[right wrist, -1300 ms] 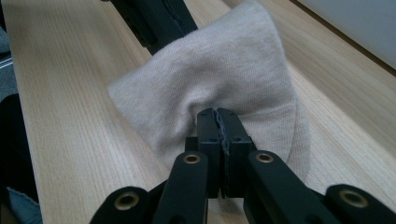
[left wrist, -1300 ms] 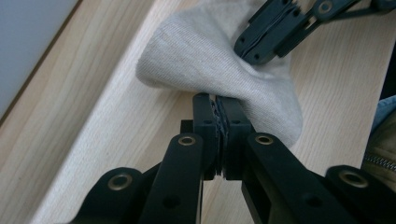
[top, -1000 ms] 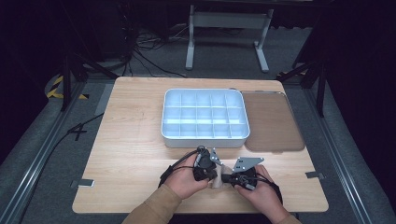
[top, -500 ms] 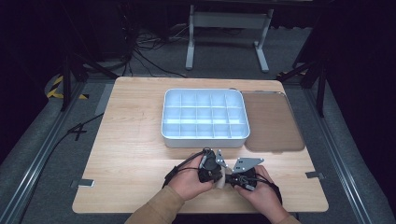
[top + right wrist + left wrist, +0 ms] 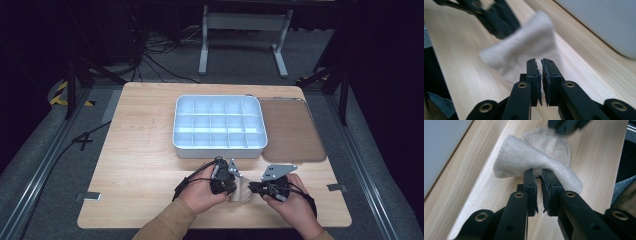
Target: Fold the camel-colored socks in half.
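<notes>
Both the left gripper (image 5: 538, 173) and right gripper (image 5: 538, 62) pinch a beige knitted sock (image 5: 541, 152) near the empty pale-blue compartment tray (image 5: 218, 124).

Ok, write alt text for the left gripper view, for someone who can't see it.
The left gripper, two black jaws almost closed, pinches the near edge of a small beige ribbed knit cloth bunched on the light wooden table. The other black gripper's tip meets the cloth's far end, and a pale grey tray wall runs along the left.
</notes>
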`<state>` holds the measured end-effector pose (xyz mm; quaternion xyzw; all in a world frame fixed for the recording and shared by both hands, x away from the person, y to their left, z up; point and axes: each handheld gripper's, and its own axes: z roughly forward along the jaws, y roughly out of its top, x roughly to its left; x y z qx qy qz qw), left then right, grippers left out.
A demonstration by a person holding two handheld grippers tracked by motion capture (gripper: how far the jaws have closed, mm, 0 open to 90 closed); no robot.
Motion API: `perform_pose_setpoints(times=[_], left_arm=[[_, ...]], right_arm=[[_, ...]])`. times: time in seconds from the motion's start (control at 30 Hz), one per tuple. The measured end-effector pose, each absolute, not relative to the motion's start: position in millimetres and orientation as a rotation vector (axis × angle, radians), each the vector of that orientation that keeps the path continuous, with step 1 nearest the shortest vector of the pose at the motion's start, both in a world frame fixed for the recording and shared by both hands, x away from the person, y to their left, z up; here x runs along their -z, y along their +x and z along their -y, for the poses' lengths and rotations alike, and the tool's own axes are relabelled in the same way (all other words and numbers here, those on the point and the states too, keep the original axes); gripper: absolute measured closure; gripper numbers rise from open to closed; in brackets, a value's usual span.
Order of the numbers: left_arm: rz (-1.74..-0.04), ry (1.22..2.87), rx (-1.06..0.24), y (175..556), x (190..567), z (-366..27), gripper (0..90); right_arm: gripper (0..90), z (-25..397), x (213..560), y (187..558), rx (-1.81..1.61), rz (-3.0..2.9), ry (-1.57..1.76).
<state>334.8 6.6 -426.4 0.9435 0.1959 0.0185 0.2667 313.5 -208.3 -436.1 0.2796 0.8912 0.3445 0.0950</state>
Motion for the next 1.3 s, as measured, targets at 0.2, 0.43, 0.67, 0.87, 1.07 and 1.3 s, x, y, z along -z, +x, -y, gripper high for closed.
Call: perform_pose_setpoints(times=[0.2, 0.43, 0.67, 0.87, 1.07, 1.3], left_arm=[[-0.528, 2.546, -0.047, 334.7, 426.2, -6.6, 81.3], [-0.528, 2.545, -0.043, 334.2, 426.2, -6.3, 81.2], [-0.503, 2.536, -0.056, 333.4, 424.5, -5.3, 80.1], [-0.488, 2.523, -0.065, 331.9, 424.7, -2.5, 78.0], [-0.449, 2.511, -0.087, 332.1, 427.7, 4.0, 75.5], [-0.428, 2.505, -0.084, 334.0, 433.9, 6.6, 68.9]], right_arm=[[85.2, 219.0, 445.7, 317.6, -0.912, -2.676, 0.905], [85.6, 214.4, 456.3, 319.2, -0.884, -2.698, 0.925], [86.4, 208.2, 459.7, 318.8, -0.913, -2.708, 0.913], [87.1, 202.4, 462.6, 318.4, -0.932, -2.709, 0.894], [87.0, 200.1, 463.1, 318.2, -0.944, -2.713, 0.901], [86.9, 201.0, 463.5, 318.5, -0.948, -2.717, 0.904]])
